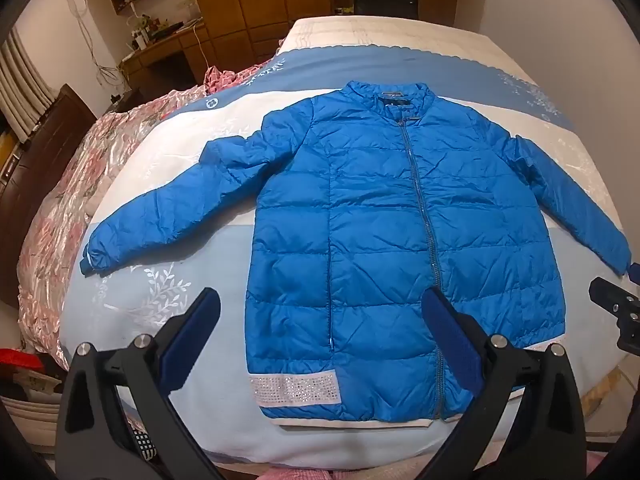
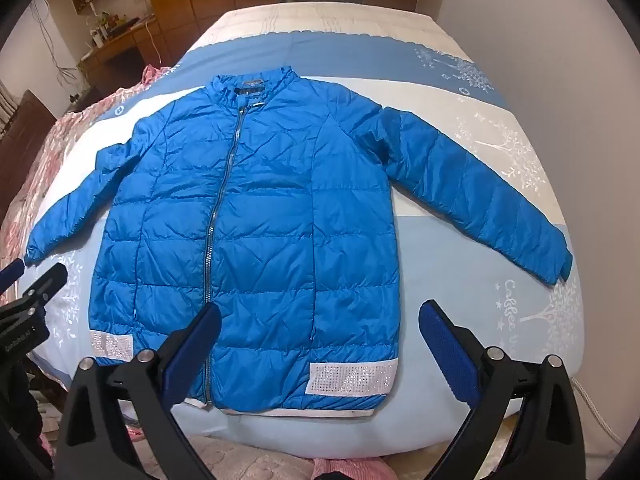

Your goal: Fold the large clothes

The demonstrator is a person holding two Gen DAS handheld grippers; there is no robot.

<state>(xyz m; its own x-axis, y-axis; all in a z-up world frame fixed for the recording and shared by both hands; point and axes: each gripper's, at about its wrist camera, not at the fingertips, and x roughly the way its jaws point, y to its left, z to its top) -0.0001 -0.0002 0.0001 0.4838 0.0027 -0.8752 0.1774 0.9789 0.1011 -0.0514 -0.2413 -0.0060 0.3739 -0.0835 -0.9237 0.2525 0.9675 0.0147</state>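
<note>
On the bed (image 1: 400, 36), the blue puffer jacket (image 1: 384, 216) lies flat, face up, zipped, collar away from you, both sleeves spread outward. Your left gripper (image 1: 320, 312) hovers above the hem, fingers wide, holding nothing. Your right gripper (image 2: 320, 320) does the same, also spread wide and empty. No fold made yet, so you look to be at the start. Next move likely calls for a sleeve: the left cuff (image 1: 94, 258) and right cuff (image 2: 558, 268) lie well apart from the fingers, so each needs a reach outward.
</note>
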